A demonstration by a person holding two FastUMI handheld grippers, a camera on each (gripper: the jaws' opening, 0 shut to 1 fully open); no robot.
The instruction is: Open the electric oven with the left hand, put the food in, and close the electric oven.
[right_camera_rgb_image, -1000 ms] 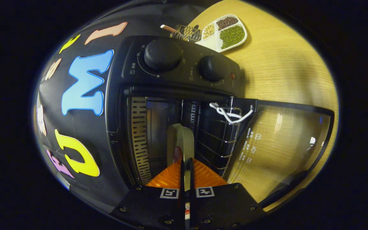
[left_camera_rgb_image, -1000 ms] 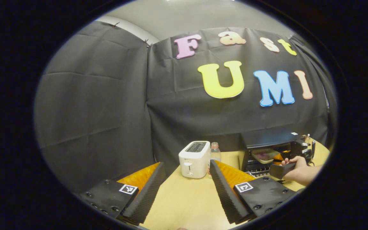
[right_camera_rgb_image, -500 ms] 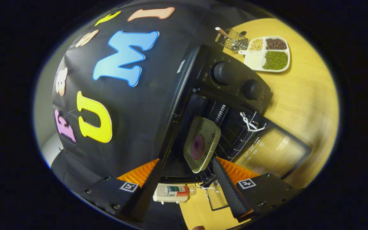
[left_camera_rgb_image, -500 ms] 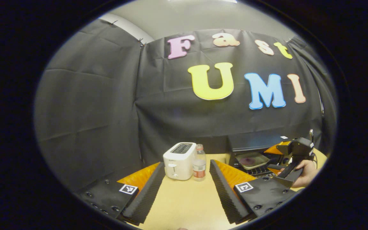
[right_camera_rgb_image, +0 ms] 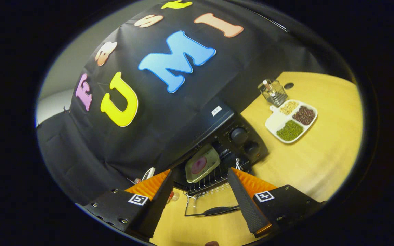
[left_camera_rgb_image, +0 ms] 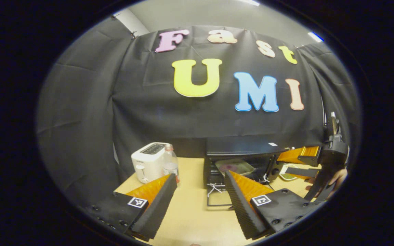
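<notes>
Right claw (right_camera_rgb_image: 198,191) now empty, withdrawn from plate (right_camera_rgb_image: 202,163) inside oven (right_camera_rgb_image: 231,136).

Black electric oven (left_camera_rgb_image: 241,150) on table, door (right_camera_rgb_image: 210,205) down (fully open), food plate (right_camera_rgb_image: 202,163) inside

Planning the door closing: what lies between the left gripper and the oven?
Bare table, then the lowered door before the oven, in the left gripper view.

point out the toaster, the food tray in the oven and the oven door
toaster (left_camera_rgb_image: 148,163), left gripper view, on its front face
food tray (right_camera_rgb_image: 202,163), right gripper view, on its middle
oven door (right_camera_rgb_image: 206,206), right gripper view, on its glass pane
</notes>
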